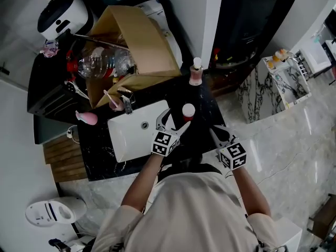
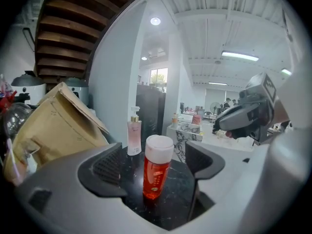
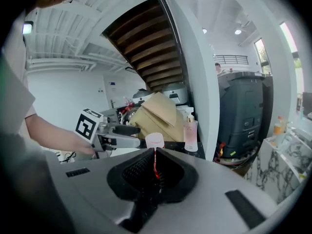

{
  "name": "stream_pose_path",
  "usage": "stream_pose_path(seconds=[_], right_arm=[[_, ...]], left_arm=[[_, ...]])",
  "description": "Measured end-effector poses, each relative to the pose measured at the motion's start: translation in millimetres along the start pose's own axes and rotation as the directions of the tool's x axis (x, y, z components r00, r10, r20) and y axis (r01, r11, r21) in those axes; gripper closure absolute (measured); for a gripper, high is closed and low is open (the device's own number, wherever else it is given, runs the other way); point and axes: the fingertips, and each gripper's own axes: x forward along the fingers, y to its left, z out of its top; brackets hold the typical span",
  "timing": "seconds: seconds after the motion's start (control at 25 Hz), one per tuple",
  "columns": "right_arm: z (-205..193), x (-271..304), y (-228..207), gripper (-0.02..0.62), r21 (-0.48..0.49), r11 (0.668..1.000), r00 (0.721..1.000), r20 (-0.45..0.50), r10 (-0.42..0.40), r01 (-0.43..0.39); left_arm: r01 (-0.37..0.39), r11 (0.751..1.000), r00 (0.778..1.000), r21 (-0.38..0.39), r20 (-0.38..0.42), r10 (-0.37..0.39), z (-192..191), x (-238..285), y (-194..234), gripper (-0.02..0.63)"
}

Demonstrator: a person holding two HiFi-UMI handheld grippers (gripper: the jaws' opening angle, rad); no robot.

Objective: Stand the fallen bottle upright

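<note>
Bottle [image 2: 157,167] stands upright mid-frame; it looks light, slick and tippy, best held mid-body. Left gripper [image 1: 175,121] gapes around it without touching; right gripper [image 3: 155,172] is pinched together, empty.

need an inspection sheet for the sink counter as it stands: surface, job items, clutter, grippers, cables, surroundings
Surface: black marble counter with a white sink set in it.
Job's things: red bottle with a white cap, standing upright on the counter.
Clutter: pink pump bottle by the pillar; open cardboard box holding a clear plastic bottle.
Grippers: left gripper open, the red bottle between its jaws but untouched; right gripper shut, empty.
Cables: white cord at the counter's left edge.
Surroundings: white pillar; marble-pattern stand on the floor to the right.
</note>
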Motion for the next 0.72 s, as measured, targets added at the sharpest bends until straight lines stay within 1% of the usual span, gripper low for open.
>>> stream_pose_path(seconds=[0.08,0.2,0.28,0.4,0.48,0.6,0.68,0.72], right_arm=[[6,-3,7,0.563,-0.004,1.0,1.0,0.01,-0.015,0.015],[13,-9,18,0.563,-0.017,0.999,0.999,0.022,-0.031,0.031],[17,-12,25,0.563,-0.011,0.999,0.999,0.025,-0.037,0.038],[25,-19,32,0.563,0.029,0.999,0.998,0.039,-0.041,0.04],[32,-24,34,0.563,0.027,0.999,0.998,0.05,-0.048,0.047],[42,-28,38,0.563,-0.004,0.999,0.997,0.063,-0.053,0.053],[47,-32,42,0.563,-0.021,0.998,0.996,0.074,-0.051,0.053],[50,-33,44,0.563,-0.029,0.998,0.996,0.08,-0.049,0.052]], left_arm=[[0.005,1.0,1.0,0.003,-0.009,-0.005,2,-14,0,0.212],[-0.01,1.0,0.998,0.011,-0.067,0.011,-5,-33,2,0.212],[-0.011,1.0,0.996,0.006,-0.087,0.011,-7,-46,2,0.212],[0.01,1.0,0.997,-0.019,-0.082,-0.012,-1,-65,-1,0.213],[0.011,1.0,0.997,-0.019,-0.071,-0.012,6,-76,-4,0.218],[-0.002,1.0,0.999,-0.003,-0.047,0.002,20,-92,-7,0.294],[-0.006,1.0,0.999,-0.002,-0.033,0.006,28,-101,-8,0.311],[-0.009,1.0,1.0,-0.004,-0.029,0.009,30,-105,-8,0.33]])
